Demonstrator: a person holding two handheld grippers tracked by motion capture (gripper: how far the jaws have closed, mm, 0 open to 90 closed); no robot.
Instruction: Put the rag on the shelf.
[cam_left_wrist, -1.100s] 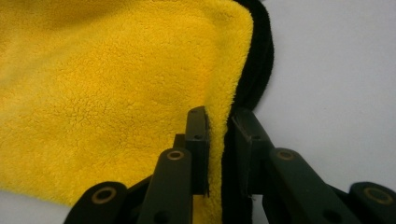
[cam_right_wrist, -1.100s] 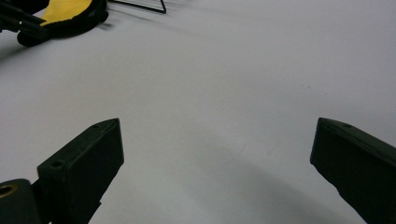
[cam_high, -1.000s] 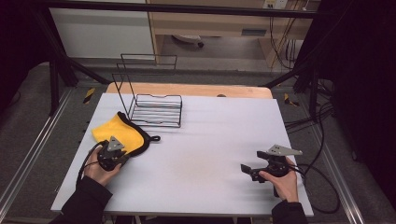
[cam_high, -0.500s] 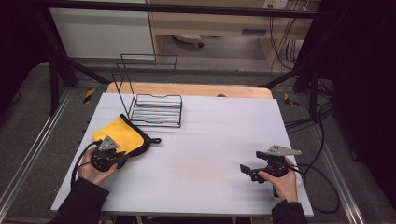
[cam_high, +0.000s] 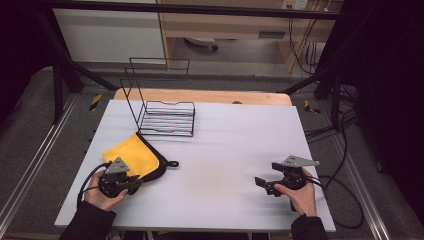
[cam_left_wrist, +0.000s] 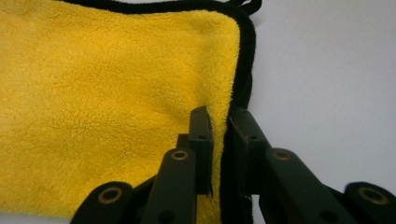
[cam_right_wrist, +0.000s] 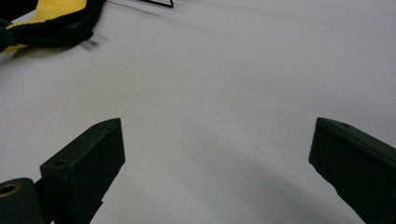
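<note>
Yellow fleece cloth (cam_high: 131, 155) with black piping lies at the lower left of the high view, on the white table (cam_high: 225, 150), just in front of the black wire rack (cam_high: 166, 118). Its hanging loop pokes out toward frame centre.

Left gripper (cam_left_wrist: 223, 154): jaws nearly together, pinching the cloth's black-trimmed edge; in the left gripper view the hem runs up between the two pads, yellow pile on the left side, bare table on the right. In the high view the left gripper (cam_high: 131, 182) sits at the cloth's near corner.

Right gripper (cam_right_wrist: 217, 163): jaws stand wide apart, nothing between them, bare table below; in the high view the right gripper (cam_high: 265, 184) rests at lower right, well apart from the cloth.

Judgement on the step in hand: dragging or lifting the cloth by one edge
- Grip is on the hem alone, so the bite looks shallow; keep pressure steady, or the piping may slip out
- Pull low and slow along the table so the cloth trails flat instead of folding under
- Watch the rack: it is close, and the loop or a corner could snag on the wires
- Free gripper could take the opposite corner if spreading or folding is wanted
</note>
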